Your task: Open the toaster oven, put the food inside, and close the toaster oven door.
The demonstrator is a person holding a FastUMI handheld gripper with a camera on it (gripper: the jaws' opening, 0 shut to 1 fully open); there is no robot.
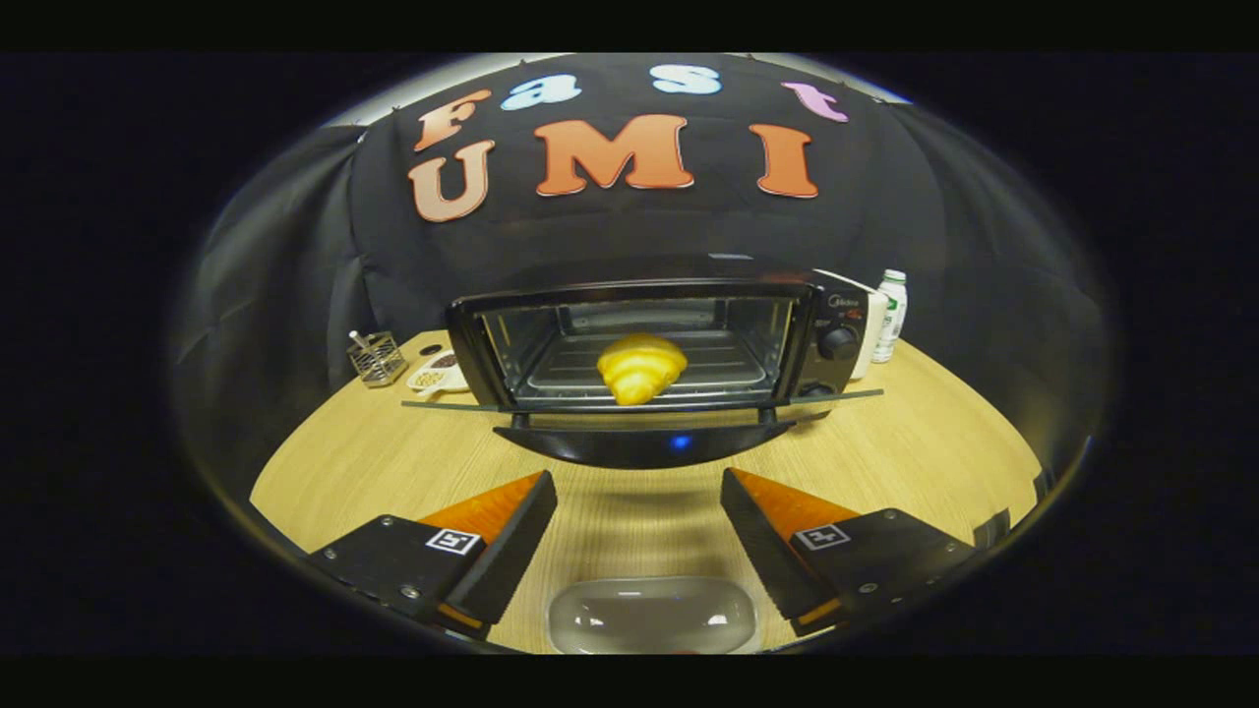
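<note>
A black toaster oven (826, 339) stands on the wooden table (354, 462), beyond my fingers. Its glass door (644, 442) is folded down flat toward me. A yellow croissant (640, 367) lies on the rack inside, near the front of the cavity. My gripper (637, 506) is open, hovering over the table a short way in front of the lowered door, with nothing between its fingers. A clear empty tray (652, 615) sits on the table just below and between the fingers.
Left of the oven stand a small wire basket (377, 357) and a white dish of snacks (437, 374). To its right are a white box and a white bottle with a green cap (890, 315). The black cloth wall rises behind.
</note>
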